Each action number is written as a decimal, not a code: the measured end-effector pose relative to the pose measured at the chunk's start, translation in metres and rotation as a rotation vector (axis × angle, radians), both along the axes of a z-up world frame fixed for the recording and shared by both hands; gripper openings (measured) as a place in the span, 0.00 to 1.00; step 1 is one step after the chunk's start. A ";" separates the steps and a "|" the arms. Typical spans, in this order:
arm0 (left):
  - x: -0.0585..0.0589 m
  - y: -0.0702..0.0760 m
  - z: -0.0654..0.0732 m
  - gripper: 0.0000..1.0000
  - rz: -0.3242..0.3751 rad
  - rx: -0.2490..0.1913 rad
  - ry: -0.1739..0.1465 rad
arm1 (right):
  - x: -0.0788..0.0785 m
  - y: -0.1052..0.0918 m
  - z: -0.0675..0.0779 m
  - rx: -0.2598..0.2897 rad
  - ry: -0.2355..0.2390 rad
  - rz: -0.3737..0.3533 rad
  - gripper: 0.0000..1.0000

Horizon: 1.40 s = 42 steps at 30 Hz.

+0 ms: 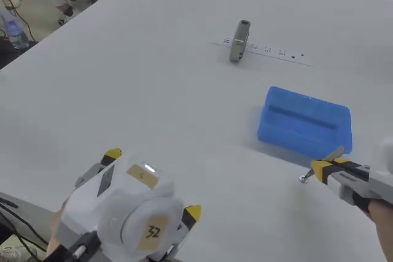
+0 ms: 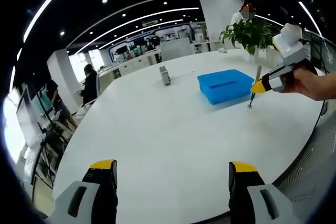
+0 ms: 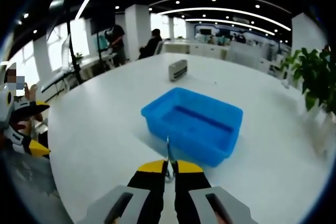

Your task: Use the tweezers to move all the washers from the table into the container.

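Table (image 1: pixel 153 90): broad, smooth, matte white top.
Left gripper (image 1: pixel 152 183): at 7 o'clock in the head view; rounded white body; black jaws with yellow tips spread wide, nothing between them.
Power strip (image 1: pixel 264 50): flat white bar at 1 o'clock; a rounded grey block (image 1: pixel 239 40) stands on its left end.
Container (image 1: pixel 305 121): shallow, rectangular, blue plastic tray, open-topped, at 3 o'clock.
Washer (image 1: pixel 303 180): small metal ring on the table, just off the container's near edge, at the tweezers' tip; whether pinched, cannot tell.
Tweezers (image 1: pixel 334 153): slim metal strip, slanting down to the washer.
Right gripper (image 1: pixel 319 169): at 4 o'clock; yellow-tipped jaws closed tight on the tweezers.
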State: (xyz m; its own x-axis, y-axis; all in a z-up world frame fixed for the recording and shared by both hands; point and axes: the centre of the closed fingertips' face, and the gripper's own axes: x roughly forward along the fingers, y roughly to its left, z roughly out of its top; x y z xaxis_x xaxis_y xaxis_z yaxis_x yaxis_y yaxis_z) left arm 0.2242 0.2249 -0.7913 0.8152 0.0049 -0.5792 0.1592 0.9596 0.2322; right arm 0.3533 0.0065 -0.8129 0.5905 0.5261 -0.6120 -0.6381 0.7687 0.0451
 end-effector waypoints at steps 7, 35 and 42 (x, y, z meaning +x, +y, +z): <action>0.000 0.000 0.000 0.89 -0.003 0.001 0.000 | 0.002 -0.001 -0.001 0.015 0.012 -0.013 0.02; 0.000 -0.001 -0.001 0.89 -0.006 0.002 0.004 | 0.021 0.006 0.055 0.079 -0.072 0.015 0.02; -0.001 -0.001 -0.001 0.89 -0.006 0.002 0.005 | 0.039 0.006 0.079 0.103 -0.134 0.002 0.02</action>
State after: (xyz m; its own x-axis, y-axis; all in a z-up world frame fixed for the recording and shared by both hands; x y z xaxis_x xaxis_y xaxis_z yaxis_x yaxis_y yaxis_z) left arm 0.2236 0.2236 -0.7924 0.8122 0.0016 -0.5834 0.1659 0.9581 0.2337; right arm 0.3924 0.0127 -0.7339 0.6621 0.5829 -0.4711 -0.6450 0.7633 0.0380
